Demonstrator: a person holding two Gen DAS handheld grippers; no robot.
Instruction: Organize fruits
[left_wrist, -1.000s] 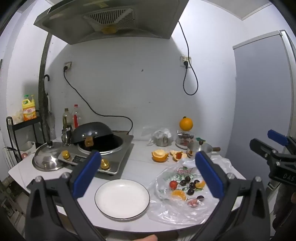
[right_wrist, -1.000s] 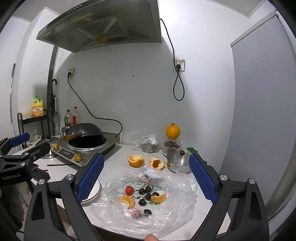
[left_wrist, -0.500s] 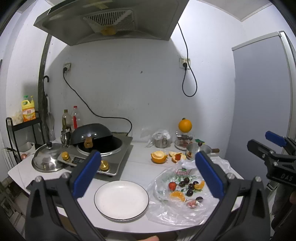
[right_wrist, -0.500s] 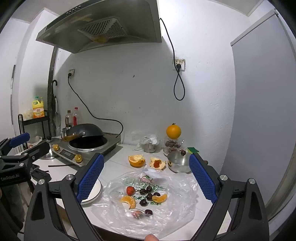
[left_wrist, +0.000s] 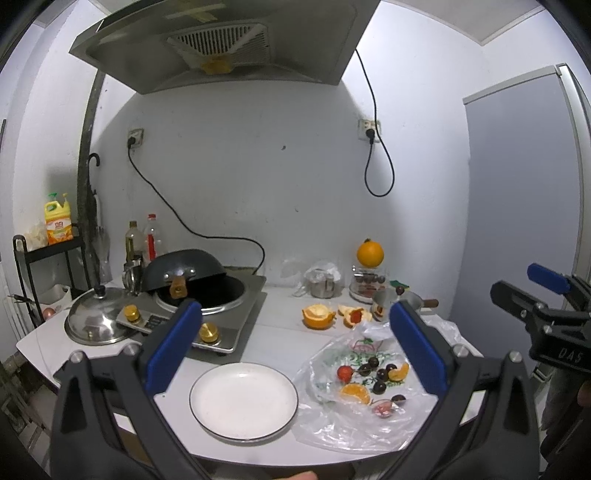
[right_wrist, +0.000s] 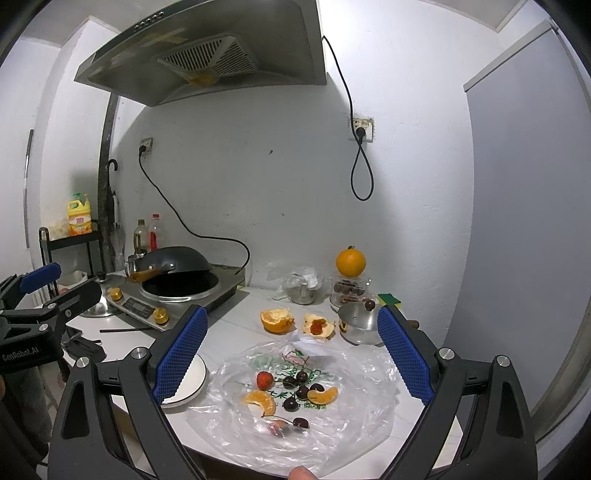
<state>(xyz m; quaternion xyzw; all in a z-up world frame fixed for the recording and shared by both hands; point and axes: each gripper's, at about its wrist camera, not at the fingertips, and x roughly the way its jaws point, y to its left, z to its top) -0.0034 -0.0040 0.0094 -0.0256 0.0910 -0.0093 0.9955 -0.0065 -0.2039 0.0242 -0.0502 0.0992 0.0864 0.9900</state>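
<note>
Barely anything's changed in the last second — both views just drifted back a touch, so no fruit's been touched yet. Left gripper (left_wrist: 293, 341) and right gripper (right_wrist: 291, 352) both gape wide, empty. Fruit (right_wrist: 291, 393) — glossy cherries, soft orange wedges — sits on crinkly bag (right_wrist: 362, 373) beside smooth round plate (left_wrist: 243, 400).
</note>
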